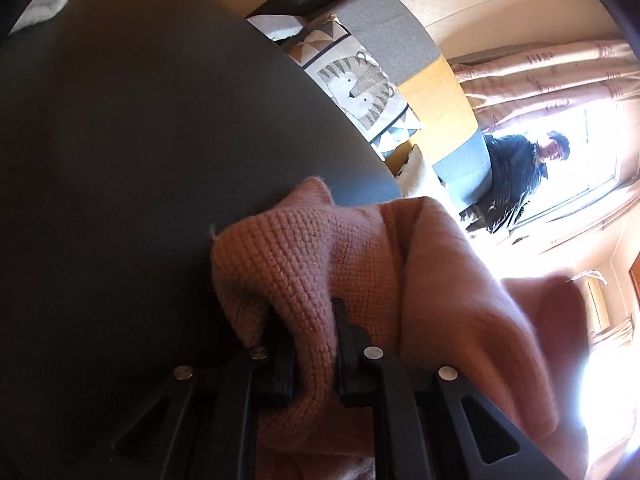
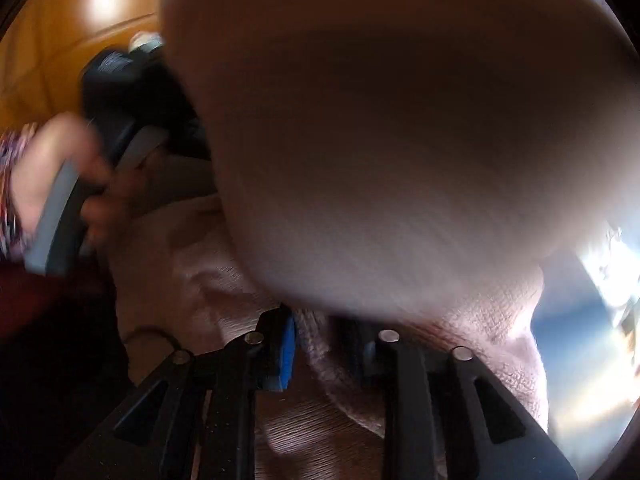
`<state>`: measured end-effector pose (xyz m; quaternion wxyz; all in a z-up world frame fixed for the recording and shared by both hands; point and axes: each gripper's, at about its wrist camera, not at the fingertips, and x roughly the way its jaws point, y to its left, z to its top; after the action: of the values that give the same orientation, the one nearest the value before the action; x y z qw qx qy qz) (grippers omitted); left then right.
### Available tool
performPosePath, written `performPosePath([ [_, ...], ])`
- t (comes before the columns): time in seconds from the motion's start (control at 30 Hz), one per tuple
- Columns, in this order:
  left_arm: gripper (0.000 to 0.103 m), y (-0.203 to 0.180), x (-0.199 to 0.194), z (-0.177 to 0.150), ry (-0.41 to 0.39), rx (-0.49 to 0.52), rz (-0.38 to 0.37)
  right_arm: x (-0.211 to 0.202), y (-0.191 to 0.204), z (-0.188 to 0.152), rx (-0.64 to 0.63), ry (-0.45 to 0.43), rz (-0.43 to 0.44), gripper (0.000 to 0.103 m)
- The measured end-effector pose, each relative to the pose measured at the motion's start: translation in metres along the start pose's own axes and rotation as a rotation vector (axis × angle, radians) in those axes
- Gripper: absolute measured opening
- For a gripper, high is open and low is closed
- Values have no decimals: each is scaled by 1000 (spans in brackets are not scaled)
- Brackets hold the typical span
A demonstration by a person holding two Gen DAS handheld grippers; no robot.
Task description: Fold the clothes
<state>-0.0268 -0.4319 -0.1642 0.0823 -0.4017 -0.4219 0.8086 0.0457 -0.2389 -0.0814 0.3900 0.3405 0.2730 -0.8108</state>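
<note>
The left gripper [image 1: 314, 344] is clenched on a bunched edge of the pink sweater [image 1: 320, 256], lifted just over the dark surface [image 1: 120, 140]. The right gripper [image 2: 320, 344] has sweater fabric between its fingers; it looks pinched. Likely carrying a fold across; next, lay it flat onto the surface.

Pink waffle-knit sweater [image 1: 304, 256], paler pink where blurred [image 2: 380, 140]. Dark grey table [image 1: 132, 140]. Cushion [image 1: 360, 84]: cream w/ grey-striped tiger, grey triangle border. Pink curtains [image 1: 552, 68] w/ faint darker marks. Black gripper fingers [image 1: 350, 356]; blue pad [image 2: 286, 350] on right gripper. Multicolour patterned sleeve [image 2: 10, 184].
</note>
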Motion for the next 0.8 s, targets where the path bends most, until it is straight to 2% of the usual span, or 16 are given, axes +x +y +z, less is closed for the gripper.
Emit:
performPosePath([
  [0.03, 14, 3, 0, 0, 0, -14, -11, -6, -2, -2, 6, 0, 34, 48],
  [0.07, 14, 6, 0, 0, 1, -27, -19, -13, -6, -3, 19, -6, 72, 56],
  [0.13, 14, 8, 1, -1, -2, -37, -22, -35, -24, -9, 83, -58, 135, 57],
  [0.23, 14, 7, 1, -2, -11, -22, -15, -64, -60, -15, 212, -144, 151, 59],
  [0.37, 14, 8, 1, -4, -19, -24, -18, -83, -117, -18, 443, -248, 127, 83],
  [0.47, 15, 10, -1, -3, -16, -22, -19, -66, -152, -11, 575, -273, 196, 83],
  [0.63, 15, 7, 2, 3, -12, -21, -18, -6, -190, 17, 713, -225, 388, 83],
  [0.7, 15, 6, 4, 5, -9, -23, -19, 10, -190, 18, 777, -250, 482, 73],
  [0.77, 15, 5, 6, 8, -6, -27, -19, 23, -190, 25, 813, -265, 547, 37],
  [0.8, 15, 5, 6, 8, -4, -28, -19, 26, -188, 28, 811, -256, 550, 29],
])
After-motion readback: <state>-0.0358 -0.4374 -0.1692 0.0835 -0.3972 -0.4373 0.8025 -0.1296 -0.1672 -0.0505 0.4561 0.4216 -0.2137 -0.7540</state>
